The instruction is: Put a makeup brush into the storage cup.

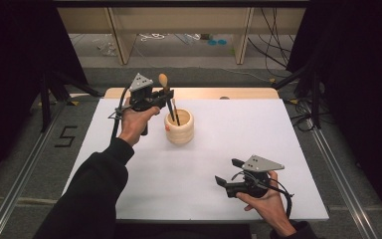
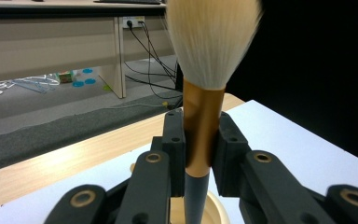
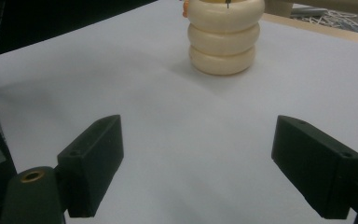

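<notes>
At about eleven o'clock on the white table (image 1: 278, 129), the left gripper (image 1: 168, 101) is clamped on one makeup brush (image 2: 201, 130). In the left gripper view its two black jaws press the copper-coloured ferrule from both sides, the pale bristle head standing upright above them and the dark handle running down into the holder (image 1: 179, 127). That holder is a single cream cup built of three stacked rings; it stands on the table just beside the left gripper, toward four o'clock from it. In the high view two slim stems rise from its mouth, one of them the brush's own; what the other belongs to I cannot tell. At about five o'clock on the table, well apart from the cup, the right gripper (image 1: 226, 172) rests in the person's hand with its two jaws spread wide, nothing between them, pointing toward the holder at eleven o'clock.
</notes>
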`<move>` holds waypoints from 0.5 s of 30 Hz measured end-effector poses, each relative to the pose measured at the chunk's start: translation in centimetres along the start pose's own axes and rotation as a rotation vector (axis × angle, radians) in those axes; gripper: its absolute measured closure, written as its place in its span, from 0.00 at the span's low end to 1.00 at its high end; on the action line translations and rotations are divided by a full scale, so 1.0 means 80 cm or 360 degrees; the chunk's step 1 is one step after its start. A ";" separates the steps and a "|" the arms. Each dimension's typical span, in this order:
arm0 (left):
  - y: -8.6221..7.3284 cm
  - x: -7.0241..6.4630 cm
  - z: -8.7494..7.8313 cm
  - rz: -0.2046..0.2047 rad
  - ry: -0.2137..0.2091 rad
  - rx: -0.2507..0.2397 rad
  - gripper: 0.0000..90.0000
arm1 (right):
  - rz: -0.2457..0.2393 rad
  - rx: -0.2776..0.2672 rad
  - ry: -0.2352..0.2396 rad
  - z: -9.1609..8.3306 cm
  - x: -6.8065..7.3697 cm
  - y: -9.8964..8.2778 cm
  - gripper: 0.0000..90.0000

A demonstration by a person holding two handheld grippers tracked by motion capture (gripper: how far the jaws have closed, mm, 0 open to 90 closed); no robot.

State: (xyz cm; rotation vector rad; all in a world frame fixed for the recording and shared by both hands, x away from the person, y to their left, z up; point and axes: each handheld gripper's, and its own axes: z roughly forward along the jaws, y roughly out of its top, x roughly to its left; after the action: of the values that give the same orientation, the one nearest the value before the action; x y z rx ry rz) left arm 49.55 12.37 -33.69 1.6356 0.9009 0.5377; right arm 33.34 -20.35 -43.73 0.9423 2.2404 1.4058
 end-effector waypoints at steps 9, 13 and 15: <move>-0.005 0.000 0.015 -0.0016 0.0010 0.0003 0.86 | -0.0001 -0.0005 0.0003 0.000 0.000 0.000 0.19; -0.009 0.000 0.022 0.0002 0.0028 0.0011 0.86 | 0.0002 -0.0043 0.0012 0.002 0.000 0.000 0.19; -0.011 0.000 0.025 0.0010 0.0032 0.0016 0.86 | -0.0003 -0.0043 0.0011 0.002 0.000 0.000 0.19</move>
State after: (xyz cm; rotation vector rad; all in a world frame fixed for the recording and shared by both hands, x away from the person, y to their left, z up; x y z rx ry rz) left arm 50.80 11.25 -35.03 1.6452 0.9152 0.5556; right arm 33.43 -20.24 -43.80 0.9273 2.2210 1.4373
